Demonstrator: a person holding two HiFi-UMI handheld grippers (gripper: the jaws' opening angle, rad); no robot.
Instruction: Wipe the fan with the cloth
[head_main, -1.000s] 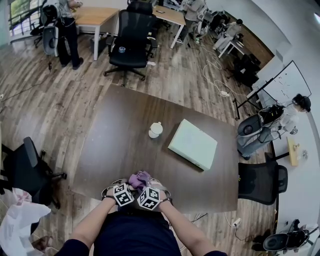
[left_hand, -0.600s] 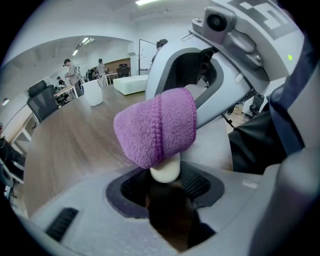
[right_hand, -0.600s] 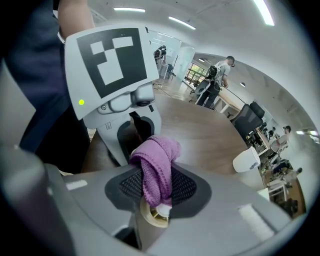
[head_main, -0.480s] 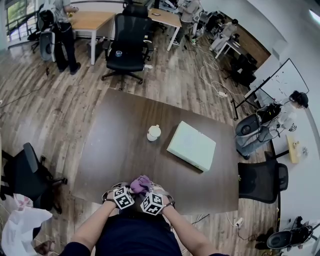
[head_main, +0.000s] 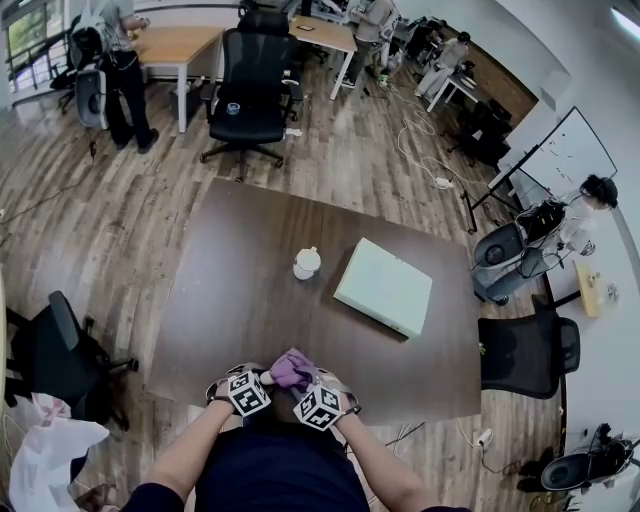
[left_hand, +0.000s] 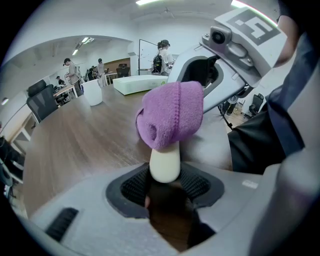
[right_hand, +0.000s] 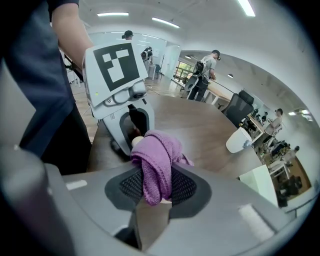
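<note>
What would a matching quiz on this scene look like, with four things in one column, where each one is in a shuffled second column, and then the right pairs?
Things:
1. purple cloth
2. cream handle
3. pale green box
4. white container

Places:
A. standing near the middle of the table
B. clamped in the left hand-held gripper
C. lying flat on the table, to the right of the white container in the head view
D. clamped in the right hand-held gripper

Pairs: 1-D, 2-B, 3-C, 4-A
</note>
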